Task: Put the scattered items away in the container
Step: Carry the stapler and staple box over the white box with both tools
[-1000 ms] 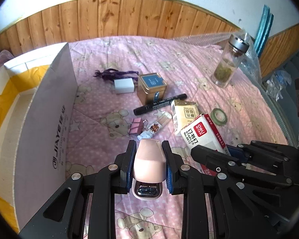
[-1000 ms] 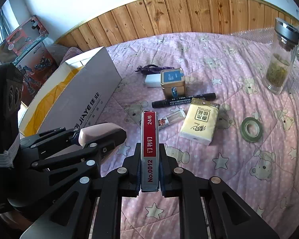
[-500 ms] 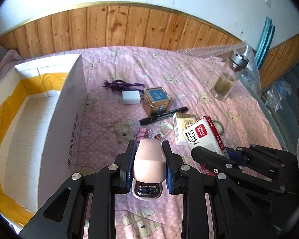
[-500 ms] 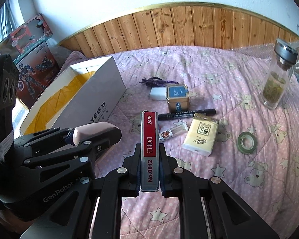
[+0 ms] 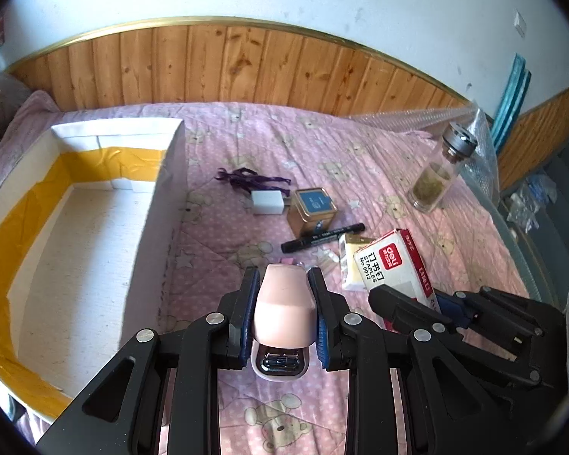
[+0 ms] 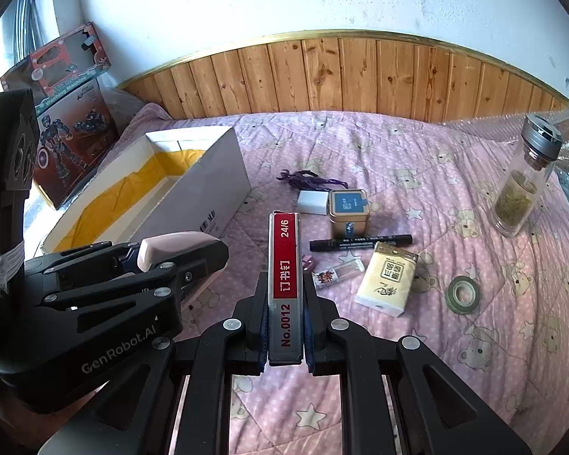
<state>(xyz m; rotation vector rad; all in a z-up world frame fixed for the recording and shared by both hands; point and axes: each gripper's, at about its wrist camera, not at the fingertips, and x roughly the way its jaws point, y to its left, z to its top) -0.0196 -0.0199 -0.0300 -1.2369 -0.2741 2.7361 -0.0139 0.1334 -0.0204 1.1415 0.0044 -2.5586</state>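
Note:
My left gripper (image 5: 284, 284) is shut on a pink stapler (image 5: 284, 313), held above the pink bedspread, just right of the white box (image 5: 159, 204) with yellow tape inside. My right gripper (image 6: 284, 284) is shut on a red and white staples box (image 6: 284, 265), held in the air to the right of the left gripper (image 6: 193, 254). The staples box (image 5: 390, 265) also shows in the left wrist view. On the bed lie a black marker (image 6: 360, 243), a gold tin with blue lid (image 6: 349, 212), a white charger (image 6: 313, 201), a tissue pack (image 6: 387, 278) and a tape roll (image 6: 462, 294).
A glass bottle with a metal cap (image 6: 523, 185) stands at the right of the bed. A purple ribbon (image 6: 307, 181) lies behind the charger. A small clear packet (image 6: 337, 271) and a pink clip (image 6: 308, 261) lie near the marker. A toy box (image 6: 64, 113) stands at the far left.
Both grippers have risen and drawn back with their items. The view now looks down into the white box, whose inside shows more fully at the left.

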